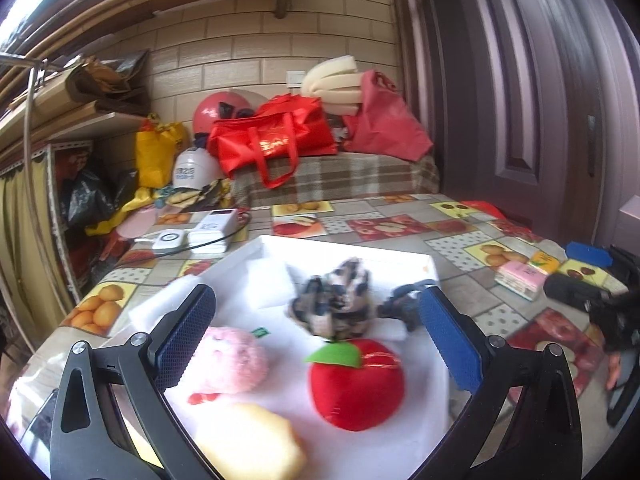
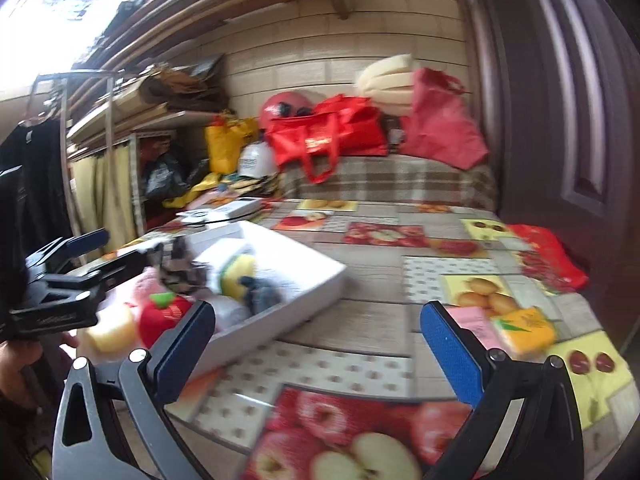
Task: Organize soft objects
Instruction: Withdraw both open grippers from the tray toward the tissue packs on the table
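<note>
Apple plush [image 1: 356, 384] sits just ahead between spread-wide left gripper [image 1: 316, 340] fingers, nearer this one; right gripper [image 2: 316, 340] also agape, empty, off beside tray [image 2: 320, 280].

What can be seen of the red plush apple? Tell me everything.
The apple is a round, bright red, soft fabric toy with a green felt leaf and gold stitching on top. It sits upright on the white tray, between the open left gripper's fingers, untouched. A patterned scrunchie lies just behind it, a pink plush beside it.
</note>
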`<move>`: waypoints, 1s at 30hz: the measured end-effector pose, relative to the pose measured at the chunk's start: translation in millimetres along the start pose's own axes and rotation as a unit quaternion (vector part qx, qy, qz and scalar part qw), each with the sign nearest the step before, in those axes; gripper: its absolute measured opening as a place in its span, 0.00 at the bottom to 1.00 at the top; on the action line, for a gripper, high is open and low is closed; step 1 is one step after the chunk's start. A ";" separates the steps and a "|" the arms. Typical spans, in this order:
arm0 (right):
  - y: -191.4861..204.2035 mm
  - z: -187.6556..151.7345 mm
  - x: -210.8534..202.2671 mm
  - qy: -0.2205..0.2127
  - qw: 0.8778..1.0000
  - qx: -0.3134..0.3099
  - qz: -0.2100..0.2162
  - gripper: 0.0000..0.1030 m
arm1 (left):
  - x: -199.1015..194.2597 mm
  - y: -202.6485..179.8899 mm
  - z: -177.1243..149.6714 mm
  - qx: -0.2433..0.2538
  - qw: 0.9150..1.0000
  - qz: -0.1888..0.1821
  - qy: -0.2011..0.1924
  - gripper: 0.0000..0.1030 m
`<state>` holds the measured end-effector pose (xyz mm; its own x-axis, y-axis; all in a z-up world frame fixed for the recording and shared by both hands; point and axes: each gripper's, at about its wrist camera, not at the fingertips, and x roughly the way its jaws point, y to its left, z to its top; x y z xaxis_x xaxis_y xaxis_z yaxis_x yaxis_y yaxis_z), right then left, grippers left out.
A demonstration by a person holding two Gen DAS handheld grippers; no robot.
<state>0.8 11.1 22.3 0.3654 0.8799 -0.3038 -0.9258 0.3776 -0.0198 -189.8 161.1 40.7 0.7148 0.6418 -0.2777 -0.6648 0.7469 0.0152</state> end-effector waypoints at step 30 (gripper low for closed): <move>-188.4 -29.0 -44.2 0.063 0.956 0.225 -0.176 1.00 | 11.7 -117.0 -0.6 0.129 0.981 -0.132 0.054 1.00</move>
<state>156.3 -107.4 11.9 0.6054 0.6452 -0.4661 -0.6020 0.7542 0.2622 -103.9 81.2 35.1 0.8183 0.4086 -0.4043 -0.3727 0.9126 0.1679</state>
